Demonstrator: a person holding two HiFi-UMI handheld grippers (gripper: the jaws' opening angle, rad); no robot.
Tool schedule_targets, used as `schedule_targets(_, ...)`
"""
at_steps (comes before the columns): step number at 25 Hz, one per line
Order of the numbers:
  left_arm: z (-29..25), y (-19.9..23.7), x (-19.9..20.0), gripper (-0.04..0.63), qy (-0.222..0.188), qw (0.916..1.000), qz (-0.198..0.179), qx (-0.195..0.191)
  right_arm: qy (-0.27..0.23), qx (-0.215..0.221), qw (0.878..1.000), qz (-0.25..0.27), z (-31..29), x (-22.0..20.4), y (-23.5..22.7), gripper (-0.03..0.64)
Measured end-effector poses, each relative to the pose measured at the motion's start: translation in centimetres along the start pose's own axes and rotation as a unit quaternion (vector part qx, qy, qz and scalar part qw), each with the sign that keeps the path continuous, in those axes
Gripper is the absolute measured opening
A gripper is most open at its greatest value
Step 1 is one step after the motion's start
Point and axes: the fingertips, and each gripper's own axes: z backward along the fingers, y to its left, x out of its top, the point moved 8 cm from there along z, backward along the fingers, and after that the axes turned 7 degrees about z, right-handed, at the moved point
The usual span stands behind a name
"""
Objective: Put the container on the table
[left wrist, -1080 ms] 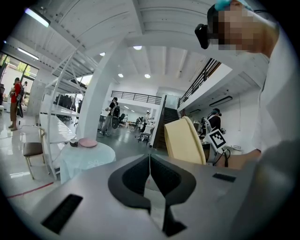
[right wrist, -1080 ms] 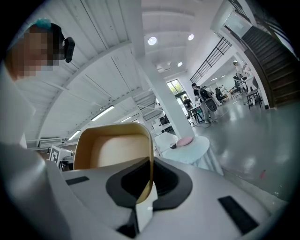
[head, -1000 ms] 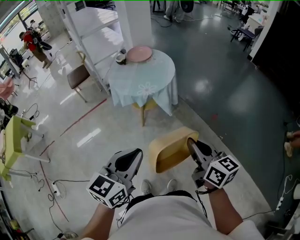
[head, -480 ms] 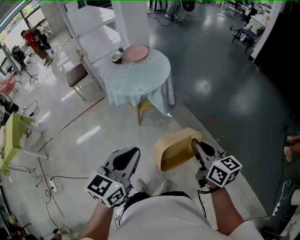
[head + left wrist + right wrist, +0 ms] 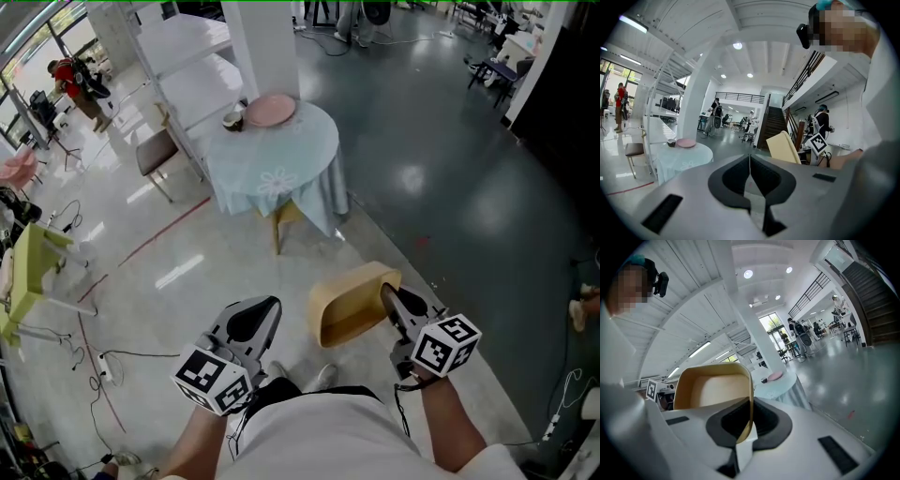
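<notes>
Container (image 5: 347, 309) on edge, R tongs (image 5: 384, 292) on rim, mouth left

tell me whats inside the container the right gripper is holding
Nothing visible: the container shows only a bare tan inside in the head and right gripper views. Its lowest part sits behind the body of the right gripper, so that corner cannot be checked.

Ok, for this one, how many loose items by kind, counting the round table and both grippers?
Plate, pink, on the table: 1
Cup, small, beside the plate: 1
Container, tan, clamped in the right gripper: 1
Left gripper, shut, holds nothing: 0
Total: 3
</notes>
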Motion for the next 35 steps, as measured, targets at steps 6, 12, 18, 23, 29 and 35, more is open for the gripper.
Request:
schedule_targets(6, -0.5, -0.2, -0.2, 0.028, -0.002, 1.0, 0.002, 0.004, 0.004, 0.006, 1.0, 0.007, -0.1, 0.3, -0.9, 0.025)
schedule_targets(12, -1.2, 0.6, 0.0, 0.028, -0.005, 0.9999, 0.006, 0.01, 0.006, 0.008, 1.0, 0.009, -0.9, 0.8, -1.4, 0.025)
schedule_targets(18, -2.3, 2.1, 0.4, 0.028, -0.003, 0.9999, 0.013, 0.009, 0.013, 0.002, 1.0, 0.012, -2.4, 1.0, -2.2, 0.025)
schedule_targets(23, -3.3, 4.3, 0.6, 0.028, -0.003, 0.9998, 0.019, 0.01, 0.016, -0.001, 1.0, 0.012, -4.7, 1.3, -2.7, 0.025)
schedule_targets(29, -4.1, 7.9, 1.5, 0.028, 0.0, 0.9996, 0.026, 0.007, 0.022, 0.0, 1.0, 0.008, -8.6, 2.1, -2.5, 0.025)
schedule_targets(35, -5.5, 12.9, 2.4, 0.028, 0.005, 0.9992, 0.038, 0.007, 0.031, -0.001, 0.999, 0.007, -13.8, 2.9, -2.5, 0.025)
